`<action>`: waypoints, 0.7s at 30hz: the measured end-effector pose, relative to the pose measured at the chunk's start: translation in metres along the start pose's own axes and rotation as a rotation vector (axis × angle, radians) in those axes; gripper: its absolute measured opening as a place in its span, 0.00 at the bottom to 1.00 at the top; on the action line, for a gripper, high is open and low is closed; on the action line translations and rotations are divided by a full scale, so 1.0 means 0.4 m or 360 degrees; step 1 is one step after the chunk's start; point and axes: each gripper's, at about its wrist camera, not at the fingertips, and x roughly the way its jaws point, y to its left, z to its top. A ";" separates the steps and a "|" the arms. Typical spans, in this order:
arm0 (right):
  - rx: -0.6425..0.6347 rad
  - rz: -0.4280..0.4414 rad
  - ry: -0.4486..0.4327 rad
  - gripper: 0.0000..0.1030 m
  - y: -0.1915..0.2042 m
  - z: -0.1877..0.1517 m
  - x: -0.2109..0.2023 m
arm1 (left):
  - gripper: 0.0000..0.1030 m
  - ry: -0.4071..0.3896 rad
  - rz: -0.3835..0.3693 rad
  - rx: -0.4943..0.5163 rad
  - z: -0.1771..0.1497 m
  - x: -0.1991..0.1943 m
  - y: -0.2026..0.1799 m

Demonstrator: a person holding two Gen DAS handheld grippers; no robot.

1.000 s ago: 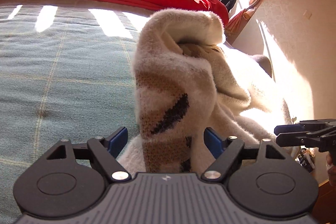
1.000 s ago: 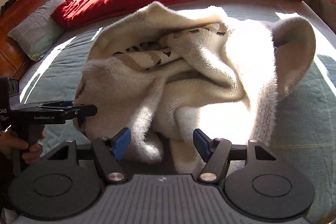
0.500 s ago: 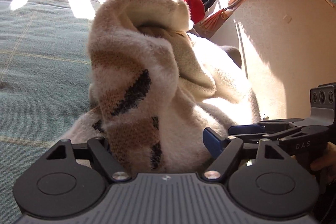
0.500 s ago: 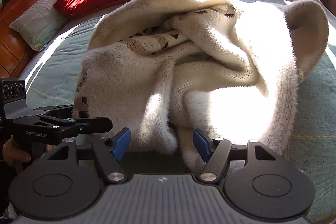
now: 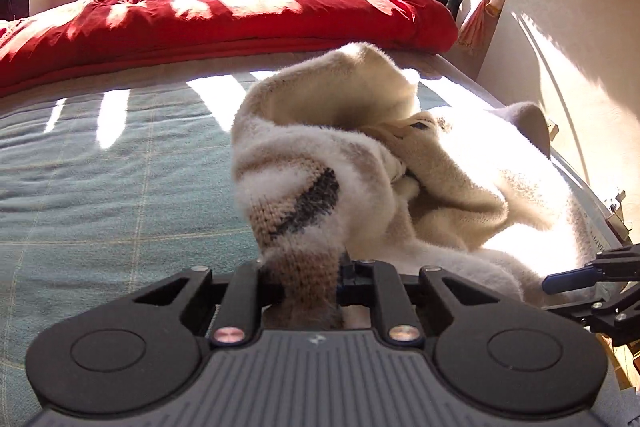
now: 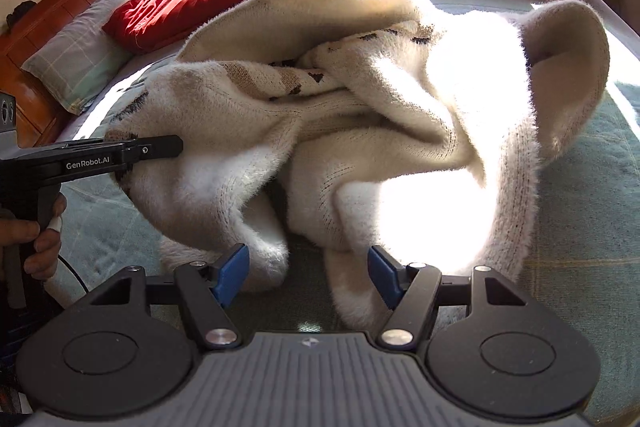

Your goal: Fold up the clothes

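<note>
Fuzzy cream sweater point(image 6: 400, 115) bunched up (brown/black pattern), sunlit.

The crumpled cream sweater point(image 6: 380, 115) fills the near edge of the bed point(image 5: 100, 187), heaped against both grippers. Left of the heap, bare teal blanket lies open up to the red duvet point(image 5: 224, 15). A wall point(image 5: 580, 75) closes the right.
</note>
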 end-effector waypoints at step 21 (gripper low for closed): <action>-0.0008 0.0037 -0.0016 0.68 -0.050 0.008 -0.004 | 0.15 -0.0101 0.0307 0.0007 0.186 0.007 0.094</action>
